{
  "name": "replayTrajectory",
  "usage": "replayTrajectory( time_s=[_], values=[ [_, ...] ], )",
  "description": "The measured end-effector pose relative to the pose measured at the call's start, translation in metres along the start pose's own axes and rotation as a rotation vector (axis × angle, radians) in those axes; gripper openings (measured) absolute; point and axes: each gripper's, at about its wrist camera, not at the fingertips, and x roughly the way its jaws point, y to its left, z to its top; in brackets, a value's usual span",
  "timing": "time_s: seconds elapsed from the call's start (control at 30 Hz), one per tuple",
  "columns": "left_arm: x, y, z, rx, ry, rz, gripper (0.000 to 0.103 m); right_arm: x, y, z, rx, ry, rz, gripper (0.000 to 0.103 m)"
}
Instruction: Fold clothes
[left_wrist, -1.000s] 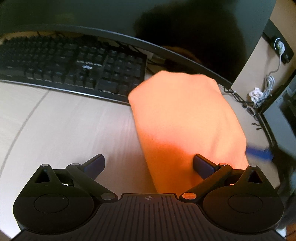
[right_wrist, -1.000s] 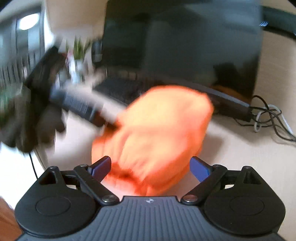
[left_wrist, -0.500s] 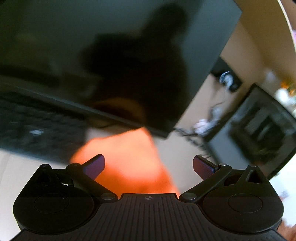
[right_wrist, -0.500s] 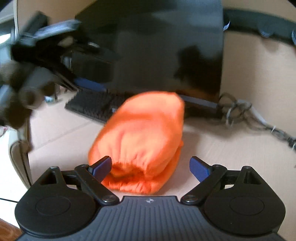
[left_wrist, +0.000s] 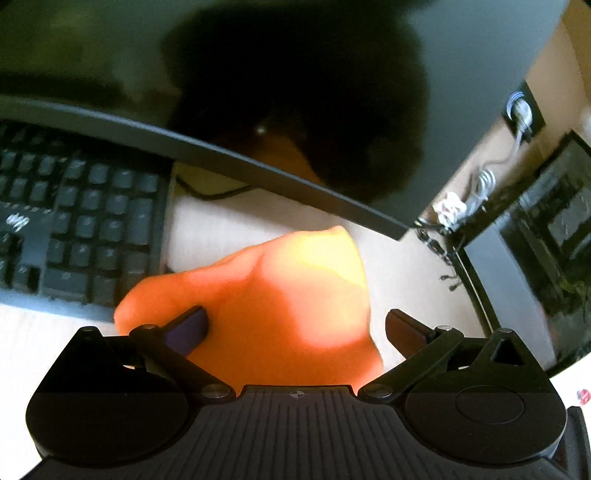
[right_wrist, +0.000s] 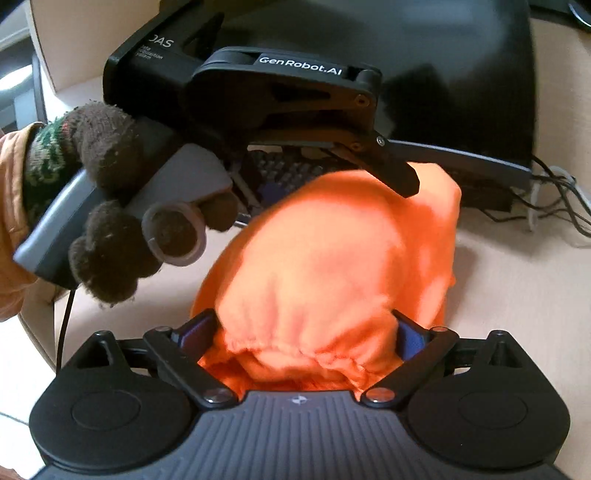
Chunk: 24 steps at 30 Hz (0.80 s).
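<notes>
Claws: left (left_wrist: 295, 325) wide open over orange garment (left_wrist: 280, 306), right (right_wrist: 299, 332) open, straddling it.

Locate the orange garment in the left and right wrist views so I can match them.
Left wrist: orange garment lower centre, between the open fingers, keyboard to its left.
Right wrist: orange garment centre to lower centre, its gathered hem between the open fingers.
Shared landmark: the dark monitor standing behind the garment in both.

The left gripper (left_wrist: 295, 326), jaws wide apart, straddles the orange garment (left_wrist: 280, 306), perhaps touching it.
</notes>
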Motion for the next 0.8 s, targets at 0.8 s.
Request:
replayTrajectory(
  time_s=[0.8],
  values=[
    [-0.061, 0.012, -0.068, -0.012, -0.057, 0.022, 0.103, 0.029, -0.084, 0.035, 0.381, 0.014, -0.491, 0.094]
  ],
)
